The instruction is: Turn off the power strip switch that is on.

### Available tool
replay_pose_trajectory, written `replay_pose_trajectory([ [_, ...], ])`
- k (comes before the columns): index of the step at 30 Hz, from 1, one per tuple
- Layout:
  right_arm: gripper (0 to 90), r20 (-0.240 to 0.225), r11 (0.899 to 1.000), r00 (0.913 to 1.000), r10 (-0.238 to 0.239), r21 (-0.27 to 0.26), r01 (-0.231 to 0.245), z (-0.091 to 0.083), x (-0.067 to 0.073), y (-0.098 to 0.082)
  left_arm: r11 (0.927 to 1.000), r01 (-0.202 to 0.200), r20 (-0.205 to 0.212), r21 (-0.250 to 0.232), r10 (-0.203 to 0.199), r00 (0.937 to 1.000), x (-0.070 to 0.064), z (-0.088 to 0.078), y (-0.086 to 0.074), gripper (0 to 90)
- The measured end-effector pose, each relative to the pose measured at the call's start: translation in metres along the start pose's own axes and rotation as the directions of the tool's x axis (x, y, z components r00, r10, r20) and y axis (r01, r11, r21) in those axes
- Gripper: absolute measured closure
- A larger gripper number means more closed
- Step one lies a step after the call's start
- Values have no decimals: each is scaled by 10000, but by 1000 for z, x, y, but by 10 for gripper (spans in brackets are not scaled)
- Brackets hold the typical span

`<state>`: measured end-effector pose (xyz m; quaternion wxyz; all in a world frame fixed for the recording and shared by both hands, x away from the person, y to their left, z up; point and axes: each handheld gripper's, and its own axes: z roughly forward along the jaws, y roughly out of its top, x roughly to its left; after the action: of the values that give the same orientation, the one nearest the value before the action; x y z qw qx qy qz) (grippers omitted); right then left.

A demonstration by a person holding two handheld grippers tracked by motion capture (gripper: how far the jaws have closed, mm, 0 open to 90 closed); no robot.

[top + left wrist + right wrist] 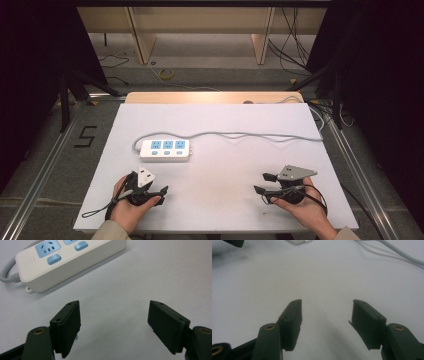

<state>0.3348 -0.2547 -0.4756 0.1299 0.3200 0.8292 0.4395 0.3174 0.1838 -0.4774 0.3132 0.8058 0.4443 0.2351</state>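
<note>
Your white rectangular table top holds a white plastic power strip w/ three blue sockets, left of centre, its grey cord trailing to the right edge. Your left gripper sits just near of the strip, jaws wide, nothing btwn them. Right gripper well apart at near right, jaws wide too, holding nothing.
</note>
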Motion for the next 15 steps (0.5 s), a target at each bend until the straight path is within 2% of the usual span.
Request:
replay_pose_trajectory([
  [5,422,33,10000,10000,45,-8,-45,-1,0,0,9999,136,-11,-80,-136,9999,0,0,1,300],
  [8,422,41,10000,10000,32,-20,-32,-1,1,0,9997,239,-74,-61,-239,9997,1,-2,1,365],
  [11,421,37,10000,10000,-7,-39,7,0,0,0,9997,224,-138,-56,-225,9997,3,-3,1,467],
  [12,421,37,10000,10000,-7,-39,7,0,0,0,9997,236,-172,-38,-237,9996,4,-4,2,467],
  [13,421,45,10000,10000,26,-22,-26,0,0,0,9997,239,-165,-31,-240,9996,5,-5,2,560],
  [15,421,45,10000,10000,20,-19,-20,0,0,0,9996,294,-82,23,-294,9995,7,-5,3,647],
])
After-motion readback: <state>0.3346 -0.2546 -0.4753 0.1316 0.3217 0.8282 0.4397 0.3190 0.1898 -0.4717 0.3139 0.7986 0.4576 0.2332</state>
